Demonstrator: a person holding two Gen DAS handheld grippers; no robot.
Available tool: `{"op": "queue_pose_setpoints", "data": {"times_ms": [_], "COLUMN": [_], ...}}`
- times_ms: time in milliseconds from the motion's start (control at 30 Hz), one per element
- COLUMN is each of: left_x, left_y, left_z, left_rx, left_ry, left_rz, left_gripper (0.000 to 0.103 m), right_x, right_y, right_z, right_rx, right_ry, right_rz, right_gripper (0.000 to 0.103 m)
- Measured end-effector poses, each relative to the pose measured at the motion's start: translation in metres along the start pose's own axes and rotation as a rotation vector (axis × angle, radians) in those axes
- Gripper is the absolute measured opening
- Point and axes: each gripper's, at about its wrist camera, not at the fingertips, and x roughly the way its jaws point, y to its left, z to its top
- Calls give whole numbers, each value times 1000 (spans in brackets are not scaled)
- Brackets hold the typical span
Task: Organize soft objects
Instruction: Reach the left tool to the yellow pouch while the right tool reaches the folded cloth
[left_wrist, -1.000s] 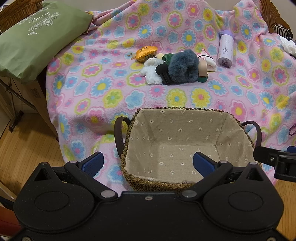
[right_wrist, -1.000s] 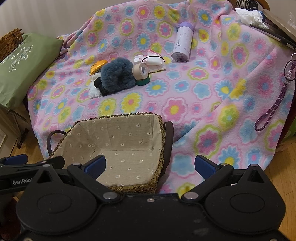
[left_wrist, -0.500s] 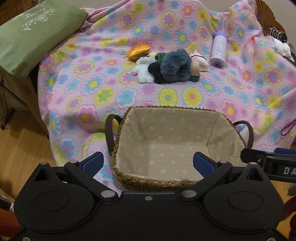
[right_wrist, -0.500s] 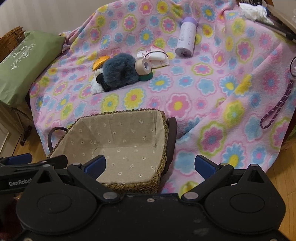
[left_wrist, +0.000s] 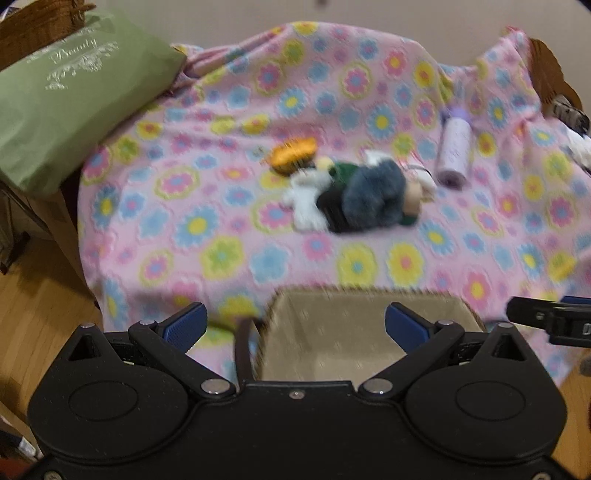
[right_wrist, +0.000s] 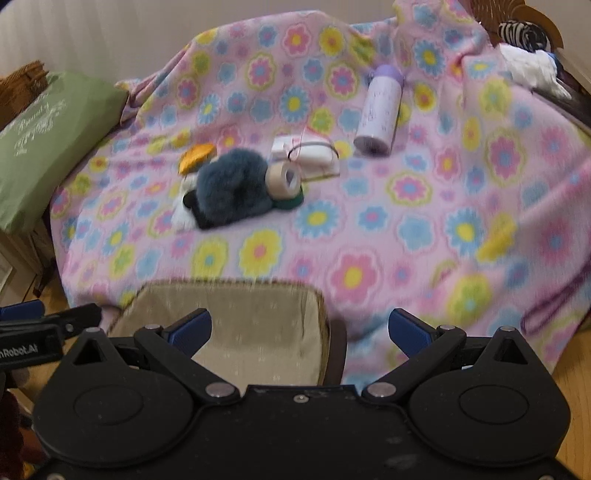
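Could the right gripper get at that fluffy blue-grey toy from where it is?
Probably yes: the right gripper is open and empty, and only the low basket and bare blanket lie before the fluffy toy.

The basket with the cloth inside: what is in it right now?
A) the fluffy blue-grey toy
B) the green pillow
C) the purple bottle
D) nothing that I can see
D. The part of the basket in view shows only bare lining; the fluffy blue-grey toy and the purple bottle lie on the flowery blanket.
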Motion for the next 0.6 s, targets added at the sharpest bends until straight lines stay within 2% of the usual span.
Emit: {"op": "queue_pose_setpoints", "data": {"times_ms": [200, 300, 433, 600], "left_x": [34, 51, 75, 111], "left_y": [7, 9, 11, 15], "left_z": [30, 45, 68, 98], "left_rx": [21, 38, 47, 43], "left_ry": [6, 2, -11, -24], "left_rz": [34, 54, 79, 90], "left_gripper": [99, 99, 99, 99], "right_x": [39, 60, 84, 113], "right_y": [-9, -11, -16, -29], "right_z": [35, 50, 73, 105], "right_rx": [22, 27, 33, 85], "right_ry": [84, 100, 88, 23], "right_rz": [50, 42, 22, 32], "right_gripper": [101, 102, 102, 102]}}
